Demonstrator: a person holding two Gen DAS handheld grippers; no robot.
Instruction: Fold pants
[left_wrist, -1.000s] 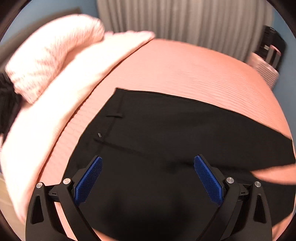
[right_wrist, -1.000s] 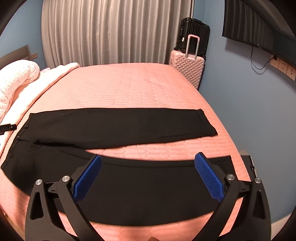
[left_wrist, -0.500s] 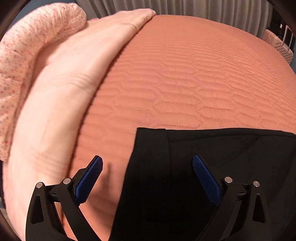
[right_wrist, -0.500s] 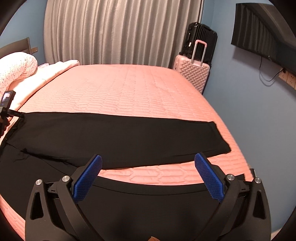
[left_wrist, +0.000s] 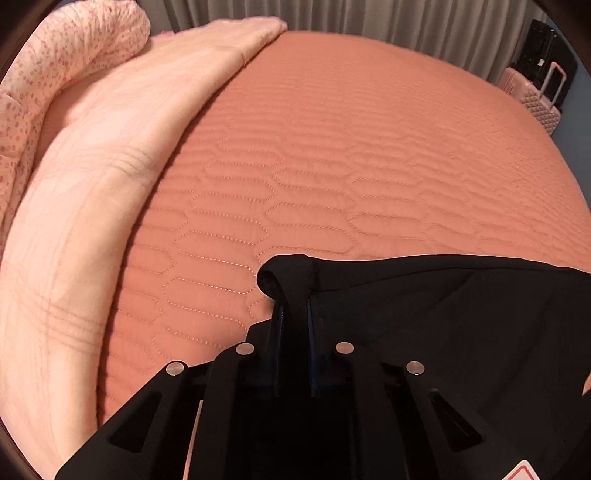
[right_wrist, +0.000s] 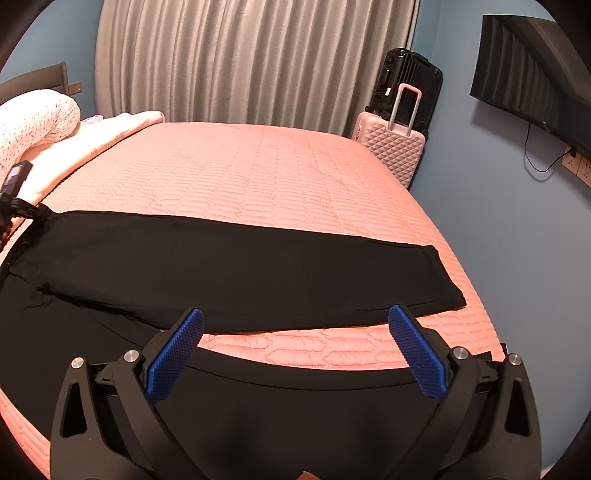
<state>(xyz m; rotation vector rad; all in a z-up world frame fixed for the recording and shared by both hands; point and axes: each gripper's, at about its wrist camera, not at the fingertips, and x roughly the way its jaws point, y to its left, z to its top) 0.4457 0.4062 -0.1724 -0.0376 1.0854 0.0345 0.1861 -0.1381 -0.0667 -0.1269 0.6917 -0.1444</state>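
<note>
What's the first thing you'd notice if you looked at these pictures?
The long black pants spread flat across the big pink bed, legs pointing toward the blue wall. At the waist end, the left hand-held gripper is pinching a bunched corner of the black cloth, while the right hand-held gripper hangs wide open over the near leg. Two suitcases stand by the curtain.

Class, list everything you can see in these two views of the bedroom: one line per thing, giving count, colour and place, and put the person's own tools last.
pants: one, black, spread across the bed, legs apart
bed: one, salmon quilted cover, centre
blanket: one, pale pink, at the bed's head
pillow: one, white with red dots, on the blanket
curtain: one, grey, behind the bed
suitcases: two, pink in front of black, by the curtain
screen: one, black, on the blue wall
left gripper: black, shut on the pants' waist corner
right gripper: black, blue pads, open over the near leg
</note>
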